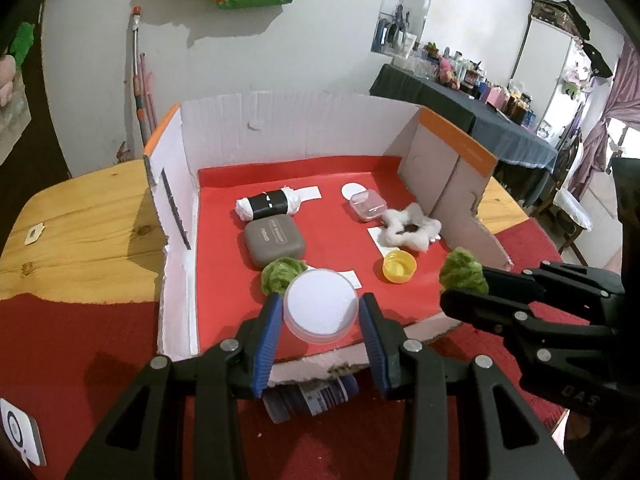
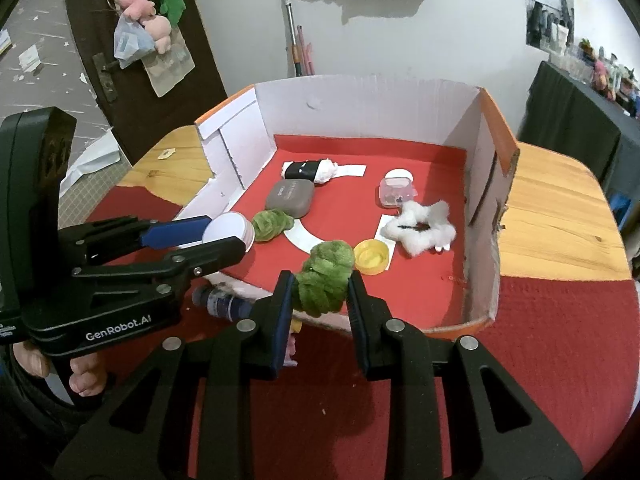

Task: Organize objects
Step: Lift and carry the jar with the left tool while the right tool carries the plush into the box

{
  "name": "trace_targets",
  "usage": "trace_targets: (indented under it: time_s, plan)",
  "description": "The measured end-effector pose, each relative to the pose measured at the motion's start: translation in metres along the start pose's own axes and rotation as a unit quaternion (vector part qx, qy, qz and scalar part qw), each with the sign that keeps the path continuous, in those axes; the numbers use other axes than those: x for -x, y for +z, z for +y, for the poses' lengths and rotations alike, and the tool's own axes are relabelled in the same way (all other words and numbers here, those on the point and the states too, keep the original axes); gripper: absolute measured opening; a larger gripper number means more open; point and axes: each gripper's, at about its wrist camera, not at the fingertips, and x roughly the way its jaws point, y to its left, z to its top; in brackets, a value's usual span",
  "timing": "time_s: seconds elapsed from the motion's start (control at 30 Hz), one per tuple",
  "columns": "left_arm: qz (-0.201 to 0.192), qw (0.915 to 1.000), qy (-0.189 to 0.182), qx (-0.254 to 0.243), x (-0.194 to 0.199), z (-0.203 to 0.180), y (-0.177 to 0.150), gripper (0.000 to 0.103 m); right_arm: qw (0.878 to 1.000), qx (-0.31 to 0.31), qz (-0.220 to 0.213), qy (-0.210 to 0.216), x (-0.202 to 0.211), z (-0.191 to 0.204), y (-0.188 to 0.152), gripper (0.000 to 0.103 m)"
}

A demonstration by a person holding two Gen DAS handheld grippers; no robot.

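**Operator:** Nearest my left camera sat the left gripper (image 1: 320, 312), its blue pads clamped on either side of a round white-lidded jar (image 1: 321, 307). I held that jar above the near edge of the cardboard box (image 1: 280, 120), just in front of a green scrunchie (image 1: 280, 274) lying on the box's red floor.

**Supervisor:** And the right side?

**Operator:** The right gripper (image 2: 320, 304) was clenched on a second green scrunchie (image 2: 326, 280), squeezed between its pads. I held that one over the near wall of the box too, just short of a yellow cap (image 2: 372, 257).

**Supervisor:** What was lying inside the box?

**Operator:** A grey case (image 1: 275, 240) sat near the middle left, with a black-and-white roll (image 1: 268, 206) just behind it. On the right side I saw a small clear pink container (image 1: 368, 202), a fluffy white scrunchie (image 1: 410, 228) just beside it, and the yellow cap nearer the front. White paper markers lay on the floor under or beside several of these items.

**Supervisor:** Anything outside the box?

**Operator:** A dark blue bottle (image 1: 308, 398) lay on its side on the red cloth (image 2: 560, 340), against the outside of the near wall, between my two grippers. The box stood on a wooden table (image 1: 88, 220).
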Motion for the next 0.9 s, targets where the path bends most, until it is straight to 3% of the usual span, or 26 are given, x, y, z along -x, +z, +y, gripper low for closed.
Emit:
trace_targets:
  time_s: [0.37,0.9]
  plan:
    - [0.037,0.9993,-0.006,-0.006,-0.024,0.004,0.004,0.041,0.999,-0.005,0.042,0.005,-0.029,-0.011,0.009,0.025]
    - [0.057,0.9983,-0.009,-0.005,-0.040,0.009,0.004,0.041,0.997,-0.007,0.073,0.017,-0.054,-0.016,0.011,0.025]
